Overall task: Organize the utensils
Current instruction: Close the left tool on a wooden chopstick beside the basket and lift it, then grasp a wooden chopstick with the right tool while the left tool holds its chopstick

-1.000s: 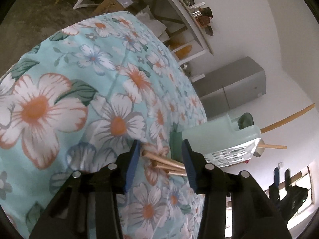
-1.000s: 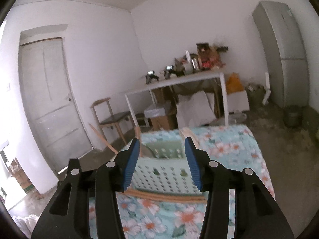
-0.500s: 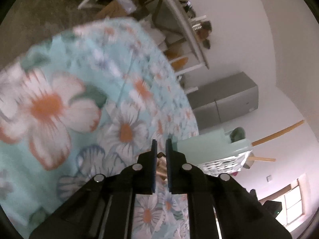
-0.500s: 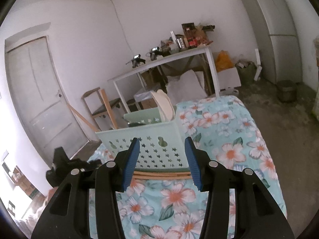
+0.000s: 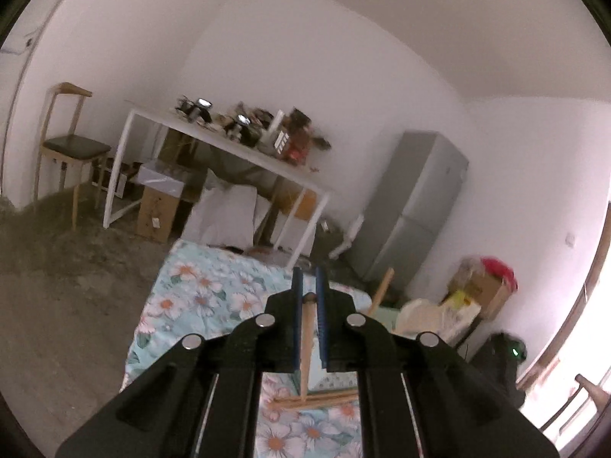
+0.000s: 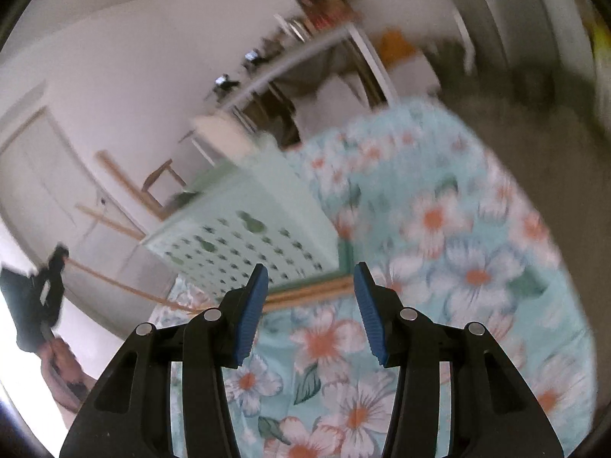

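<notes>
Pale turquoise tabletop cloth blooming with white, orange-centred flowers; mint-green plastic basket dotted with star cut-outs; tan wooden chopstick between blue gripper pads.

home room | grey fridge | wooden chair | cluttered white table

The left gripper is matt black plastic with ridged blue pads and shiny metal screws. It pinches a smooth, pale wooden stick. The right gripper is made the same way. The table has a soft cloth with flowers on it. The basket is smooth mint plastic with little holes. More wooden sticks lie beside it. The fridge looks like dull grey metal
</notes>
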`<state>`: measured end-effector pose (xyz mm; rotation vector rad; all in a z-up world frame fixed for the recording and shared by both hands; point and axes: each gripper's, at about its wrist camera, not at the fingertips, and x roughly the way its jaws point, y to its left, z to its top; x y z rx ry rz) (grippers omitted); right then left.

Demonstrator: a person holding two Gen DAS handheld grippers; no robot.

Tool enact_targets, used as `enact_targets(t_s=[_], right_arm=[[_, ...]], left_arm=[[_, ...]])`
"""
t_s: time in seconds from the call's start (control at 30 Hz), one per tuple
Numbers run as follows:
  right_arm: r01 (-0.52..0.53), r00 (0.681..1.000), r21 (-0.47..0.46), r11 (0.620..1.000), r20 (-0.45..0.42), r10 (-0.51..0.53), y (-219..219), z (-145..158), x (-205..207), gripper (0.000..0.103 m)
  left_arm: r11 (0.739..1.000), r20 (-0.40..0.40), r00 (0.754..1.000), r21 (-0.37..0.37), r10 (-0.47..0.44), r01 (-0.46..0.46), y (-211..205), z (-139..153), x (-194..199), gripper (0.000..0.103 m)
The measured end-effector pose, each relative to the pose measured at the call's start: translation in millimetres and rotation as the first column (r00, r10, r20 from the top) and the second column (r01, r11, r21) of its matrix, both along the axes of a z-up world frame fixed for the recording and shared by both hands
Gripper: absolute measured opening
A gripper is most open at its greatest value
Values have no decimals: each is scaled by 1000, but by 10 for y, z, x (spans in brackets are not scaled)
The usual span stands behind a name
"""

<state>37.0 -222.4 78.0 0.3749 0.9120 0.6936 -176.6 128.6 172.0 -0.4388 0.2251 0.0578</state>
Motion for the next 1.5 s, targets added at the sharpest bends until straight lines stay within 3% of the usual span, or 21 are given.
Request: enact_targets(t_s=[0.13,0.23,0.4,0.53,0.7,0.8,0.97,1.17,1.3,1.5], right_arm=[[26,988,54,998,-154,-17,-34,-287,190,41],[29,970,94,995,-243,-6,-29,-425,240,38],[32,958,88,996,-286,-5,-25,-537,237,38],[46,943,121,992,-333,-3,-8,-622,286,37],[72,925,141,987,-380,-13,52,-700,364,23],[93,916,146,985,-399,-27,56,-756,392,16],[128,905,186,974,-423,-39,-10,-821,397,16],[151,905,209,966,-422,-50,-34,-806,413,21],[153,913,187,970,-402,-66,17,-776,408,19],[198,896,222,955,-435,-84,-42,-822,394,12]], left_arm=[[998,-46,998,-23,-51,50,-151,-243,166,6],[999,14,999,-6,-38,39,-229,-181,172,6],[995,92,995,89,-44,36,-317,214,-57,6],[982,95,995,190,-39,20,-439,481,-214,6],[968,24,998,245,-65,57,-613,344,-118,6],[976,-18,996,203,-82,84,-610,120,-18,6],[987,-4,998,152,-61,61,-520,-75,-21,7],[983,-12,997,166,-74,75,-597,-220,-96,7],[979,-8,997,188,-74,74,-656,-232,-148,7],[980,-6,998,187,-65,65,-647,-244,-187,7]])
